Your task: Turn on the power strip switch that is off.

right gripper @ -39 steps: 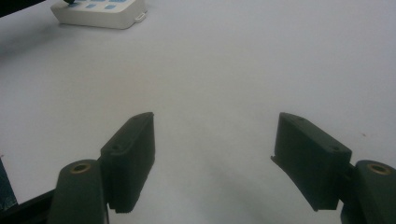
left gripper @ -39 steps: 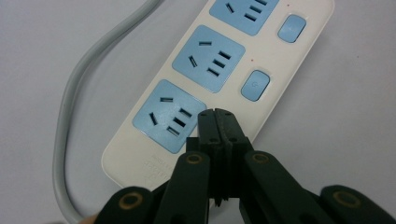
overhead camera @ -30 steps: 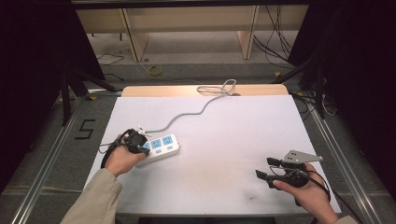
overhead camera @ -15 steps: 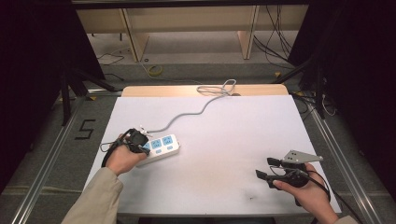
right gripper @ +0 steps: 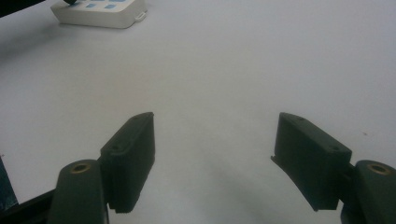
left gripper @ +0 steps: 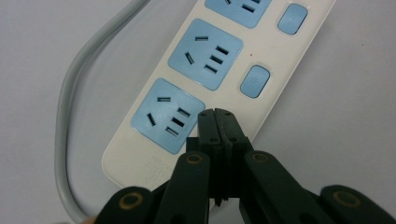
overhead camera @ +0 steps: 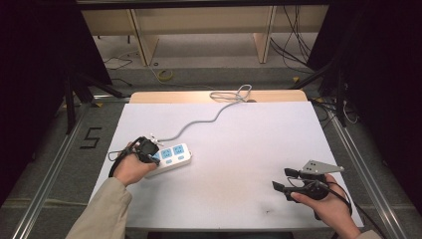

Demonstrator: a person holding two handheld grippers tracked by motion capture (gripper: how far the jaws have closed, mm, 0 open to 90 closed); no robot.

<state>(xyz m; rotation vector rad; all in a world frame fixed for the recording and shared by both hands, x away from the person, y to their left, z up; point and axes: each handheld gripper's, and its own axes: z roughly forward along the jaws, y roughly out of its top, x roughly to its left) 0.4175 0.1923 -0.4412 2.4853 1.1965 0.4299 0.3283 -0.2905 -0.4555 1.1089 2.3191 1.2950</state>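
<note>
A: Status of the work?

B: The left gripper (left gripper: 217, 114) is pressing its jaws together with nothing between them, and its tips are sitting over the power strip (overhead camera: 169, 157), just beside the nearest blue socket and below the nearest switch button (left gripper: 255, 81). Judging by that position, a switch press is being set up; whether any button is already pushed cannot be told. The strip is lying at the left-front part of the white table (overhead camera: 249, 149), its grey cable (overhead camera: 199, 124) running to the far edge.

A: And the other side?

B: The right gripper (overhead camera: 286, 180) is hovering with its jaws spread wide, carrying nothing, near the front right corner, well apart from the strip.

A: Clearance?

B: The strip is lying near the left edge, so room for leftward motion is running short. The centre and right of the surface are offering open room. The cable is looping at the far edge, away from both grippers.
</note>
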